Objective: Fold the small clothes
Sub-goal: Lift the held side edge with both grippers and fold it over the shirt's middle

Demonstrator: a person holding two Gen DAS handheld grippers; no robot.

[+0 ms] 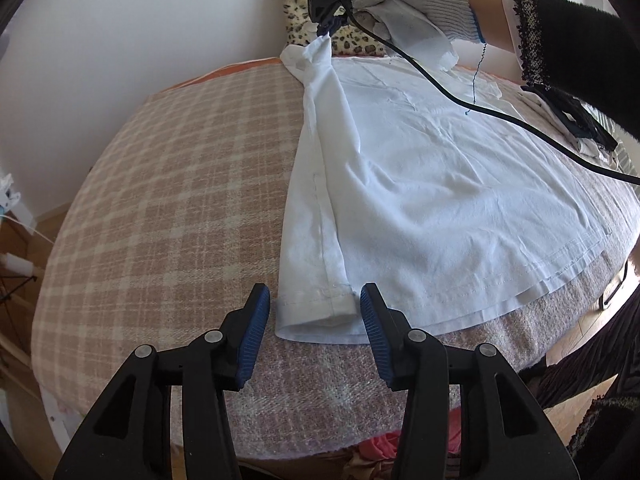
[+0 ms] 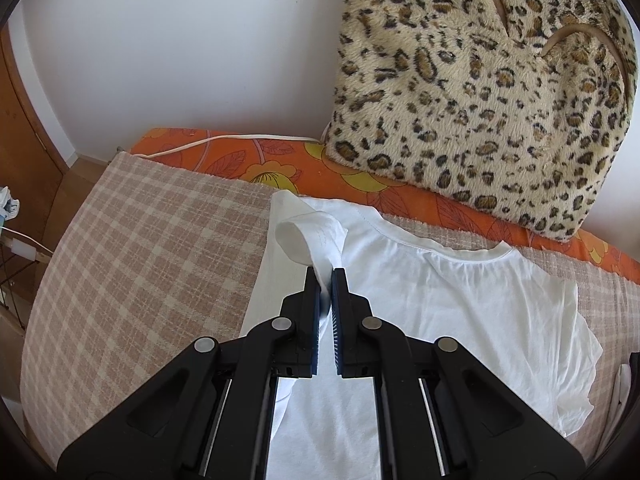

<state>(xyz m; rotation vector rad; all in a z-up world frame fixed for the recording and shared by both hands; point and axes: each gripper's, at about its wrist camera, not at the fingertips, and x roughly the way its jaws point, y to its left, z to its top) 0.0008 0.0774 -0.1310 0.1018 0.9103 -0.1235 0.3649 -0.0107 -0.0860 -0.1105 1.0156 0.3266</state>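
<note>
A white T-shirt lies spread on a pink plaid blanket, its left side folded up into a ridge. My left gripper is open, its pads on either side of the folded hem corner at the near edge. My right gripper, held by a gloved hand, is shut on the shirt's left sleeve at the far end and lifts it. In the right wrist view the right gripper pinches the sleeve, and the shirt lies below with its neckline toward the cushion.
A leopard-print cushion stands against the white wall on an orange floral sheet. A black cable hangs across the shirt. Dark and white clothes lie at the far right. Wooden floor shows left of the bed.
</note>
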